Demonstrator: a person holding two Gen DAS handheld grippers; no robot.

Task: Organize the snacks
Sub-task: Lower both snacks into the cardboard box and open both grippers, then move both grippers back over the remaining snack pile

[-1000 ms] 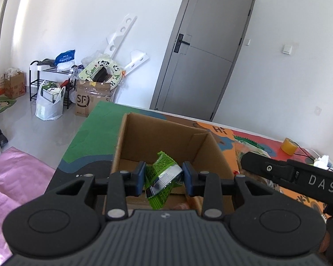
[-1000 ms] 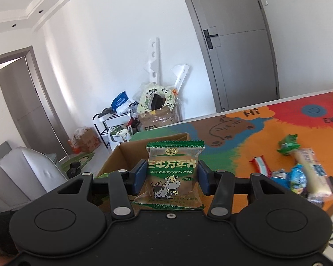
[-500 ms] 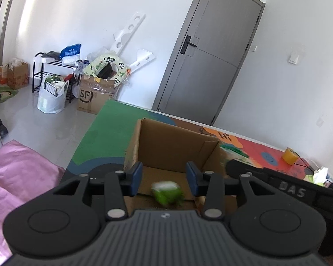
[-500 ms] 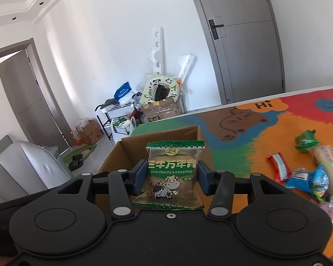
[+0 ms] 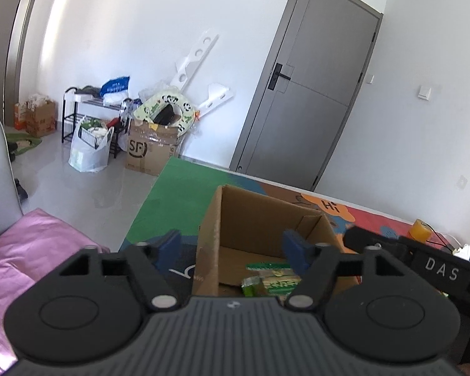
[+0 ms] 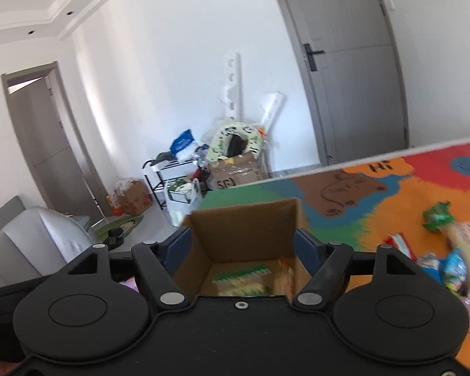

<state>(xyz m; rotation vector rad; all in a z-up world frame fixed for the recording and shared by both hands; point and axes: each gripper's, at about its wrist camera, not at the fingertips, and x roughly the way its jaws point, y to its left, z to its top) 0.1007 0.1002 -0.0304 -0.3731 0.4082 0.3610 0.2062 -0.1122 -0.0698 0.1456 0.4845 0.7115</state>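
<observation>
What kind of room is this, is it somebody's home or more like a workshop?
Most likely a lived-in home: a grey interior door, a shoe rack with bags and boxes piled against the wall, and a colourful play mat holding a cardboard box of snacks.

A grey door (image 5: 310, 106) with a dark handle stood shut in the white wall, and a light switch (image 5: 424, 92) sat on the wall to its right. Beside the door, a taped cardboard carton (image 5: 148, 150) with a panda-print ring (image 5: 164, 111) on top stood on the floor, near a white plastic bag (image 5: 89, 152) and a black shoe rack (image 5: 91, 109). A pink cloth (image 5: 25, 250) lay at the lower left, and a roll of yellow tape (image 5: 420, 229) rested on the colourful mat (image 5: 185, 188).
</observation>
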